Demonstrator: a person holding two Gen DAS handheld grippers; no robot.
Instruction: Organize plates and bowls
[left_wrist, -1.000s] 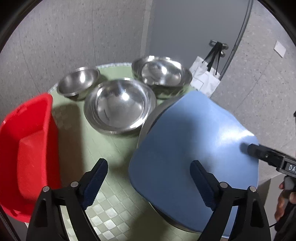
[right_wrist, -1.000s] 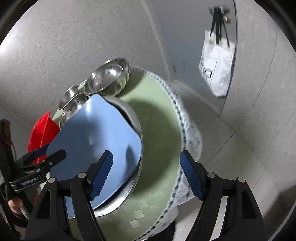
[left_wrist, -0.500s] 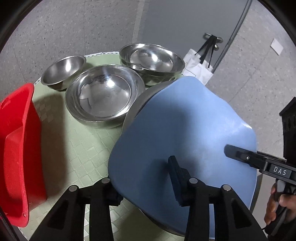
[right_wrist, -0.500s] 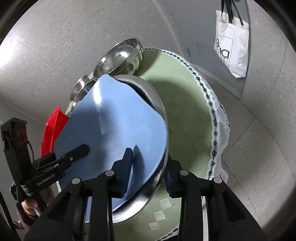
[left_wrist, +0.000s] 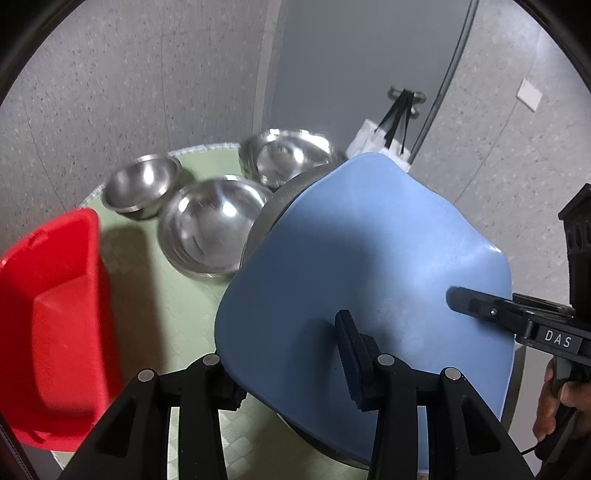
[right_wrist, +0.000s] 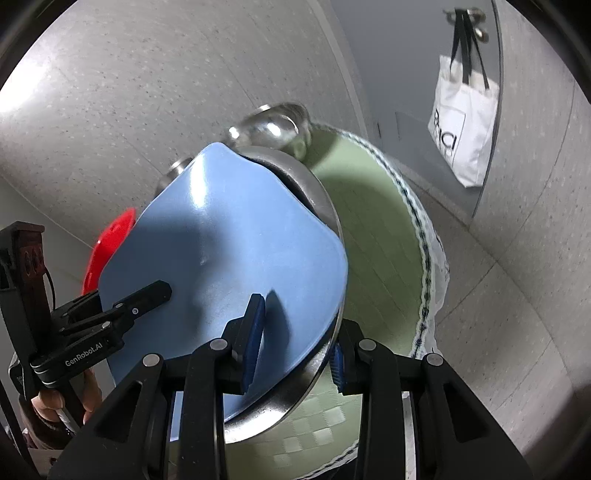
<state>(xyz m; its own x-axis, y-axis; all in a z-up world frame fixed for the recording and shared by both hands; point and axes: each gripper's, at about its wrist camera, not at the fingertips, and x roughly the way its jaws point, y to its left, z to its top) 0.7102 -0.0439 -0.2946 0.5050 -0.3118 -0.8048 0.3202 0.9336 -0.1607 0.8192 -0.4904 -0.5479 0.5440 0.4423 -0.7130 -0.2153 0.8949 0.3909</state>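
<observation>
At the far left of the table (left_wrist: 173, 306), with its green checked cloth, stands a red plastic tub (left_wrist: 55, 314), with nothing in it that can be seen. Right of it, toward the far edge, sit three steel bowls, each apart and none nested: a small bowl (left_wrist: 142, 190), a larger bowl (left_wrist: 214, 232) nearer the middle, and a third bowl (left_wrist: 288, 158) at the far right.

Nearer and to the right, a blue plate (left_wrist: 369, 280) lies on a wide steel dish (right_wrist: 317, 210), the pair tilted up off the cloth. The left hand-held gripper (left_wrist: 291, 363) is clamped on their near-left rim, one pad on the blue face and one beneath. The right hand-held gripper (right_wrist: 295, 343) is clamped on the near-right rim, with blue plate and steel dish together between its pads.

Judging by this, the sorting has barely begun. Only these two pieces are stacked; they have yet to be set somewhere, perhaps the tub, and the three bowls remain to be gathered.
</observation>
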